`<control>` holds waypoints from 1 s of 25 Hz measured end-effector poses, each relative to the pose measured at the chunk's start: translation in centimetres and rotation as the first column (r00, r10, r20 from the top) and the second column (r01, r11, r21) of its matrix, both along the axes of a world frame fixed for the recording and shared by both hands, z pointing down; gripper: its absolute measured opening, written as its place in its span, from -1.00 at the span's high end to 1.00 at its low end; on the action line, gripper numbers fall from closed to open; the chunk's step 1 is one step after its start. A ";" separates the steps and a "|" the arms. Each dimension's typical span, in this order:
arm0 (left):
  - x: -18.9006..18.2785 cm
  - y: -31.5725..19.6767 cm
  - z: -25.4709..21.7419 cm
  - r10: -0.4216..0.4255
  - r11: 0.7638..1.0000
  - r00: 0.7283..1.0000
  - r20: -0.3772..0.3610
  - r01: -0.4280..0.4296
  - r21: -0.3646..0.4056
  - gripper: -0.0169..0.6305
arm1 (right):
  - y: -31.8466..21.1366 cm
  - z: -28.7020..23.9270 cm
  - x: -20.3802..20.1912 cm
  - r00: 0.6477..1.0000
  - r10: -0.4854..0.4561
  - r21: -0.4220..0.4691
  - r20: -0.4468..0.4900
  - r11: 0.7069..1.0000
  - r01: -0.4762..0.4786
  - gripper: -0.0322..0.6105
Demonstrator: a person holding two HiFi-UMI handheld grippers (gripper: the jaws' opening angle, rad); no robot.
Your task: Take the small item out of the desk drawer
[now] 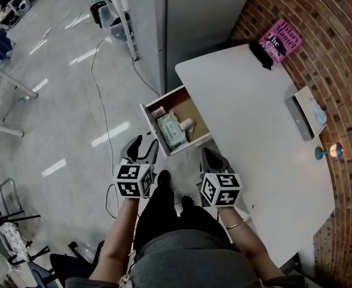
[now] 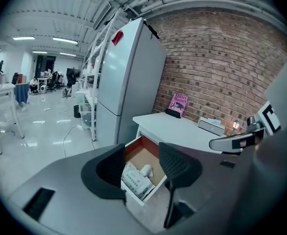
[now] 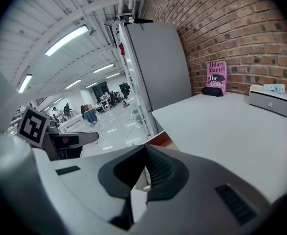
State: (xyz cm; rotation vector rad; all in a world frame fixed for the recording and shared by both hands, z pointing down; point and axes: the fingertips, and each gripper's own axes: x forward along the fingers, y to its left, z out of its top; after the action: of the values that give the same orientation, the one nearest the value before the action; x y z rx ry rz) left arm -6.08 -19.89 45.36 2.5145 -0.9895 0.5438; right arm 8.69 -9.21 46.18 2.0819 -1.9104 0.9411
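Observation:
The desk drawer (image 1: 195, 143) stands pulled out from the white desk (image 1: 253, 125). In it lie a pack of wipes (image 1: 169, 131), a small white item (image 1: 187, 124) beside the pack, and a small reddish item (image 1: 158, 111) at the far corner. My left gripper (image 1: 144, 144) hovers open just in front of the drawer's near left corner, holding nothing. The left gripper view shows the pack (image 2: 135, 180) and the white item (image 2: 146, 170) between that gripper's (image 2: 142, 153) spread jaws. My right gripper (image 1: 210, 155) is shut and empty at the drawer's near right corner, its jaws (image 3: 144, 151) meeting at the tips.
On the desk by the brick wall are a pink book (image 1: 282, 39), a black object (image 1: 261, 54), a grey box (image 1: 304, 110) and a small lit lamp (image 1: 330, 152). A tall grey cabinet (image 1: 193, 17) stands behind the drawer. A cable (image 1: 104, 119) trails over the floor.

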 end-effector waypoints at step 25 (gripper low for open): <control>13.9 -1.8 13.2 0.452 0.888 0.877 0.164 -0.426 -0.173 0.29 | 4.9 6.9 4.3 0.926 0.377 -0.119 0.001 0.920 -0.374 0.89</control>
State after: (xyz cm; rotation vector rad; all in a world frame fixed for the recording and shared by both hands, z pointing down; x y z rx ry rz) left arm 7.79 -21.68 58.61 2.6023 -0.4092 0.9800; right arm 12.98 -4.29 53.03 2.4219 -1.4451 1.1253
